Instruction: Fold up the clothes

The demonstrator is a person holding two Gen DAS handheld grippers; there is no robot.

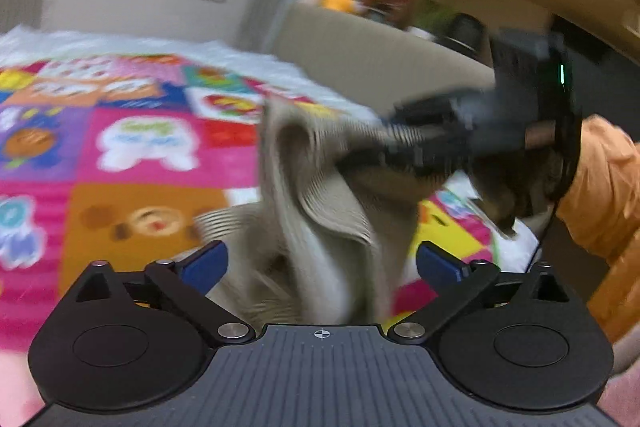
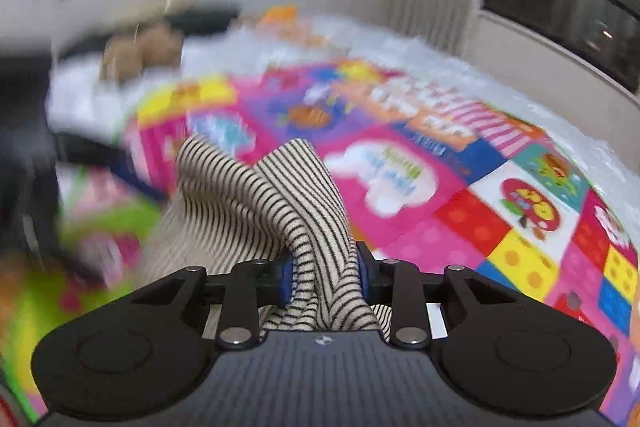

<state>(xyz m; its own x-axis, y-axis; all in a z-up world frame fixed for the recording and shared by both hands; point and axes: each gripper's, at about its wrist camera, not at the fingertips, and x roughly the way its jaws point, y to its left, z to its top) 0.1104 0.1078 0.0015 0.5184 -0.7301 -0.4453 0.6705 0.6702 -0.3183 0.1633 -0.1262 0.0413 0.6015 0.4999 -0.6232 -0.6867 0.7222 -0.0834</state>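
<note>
Right wrist view shows the right gripper [image 2: 323, 277] pinched on a bunched fold of the striped garment [image 2: 256, 211], lifting it clear of the colourful mat [image 2: 460, 211], probably to let it hang straight for folding; the left gripper [image 1: 322, 263] gapes wide with cloth between its fingers [image 1: 438, 263] but unpressed, likely poised to take another edge

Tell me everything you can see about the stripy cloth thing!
The cream cloth with thin dark stripes looks like soft ribbed knit. It is bunched and hanging in loose folds, lifted above the colourful patchwork play mat, not laid flat. The right gripper pinches a thick fold between its blue pads. In the left wrist view the cloth droops between the wide-open left gripper, whose pads do not press on it. What garment it is cannot be told.
</note>
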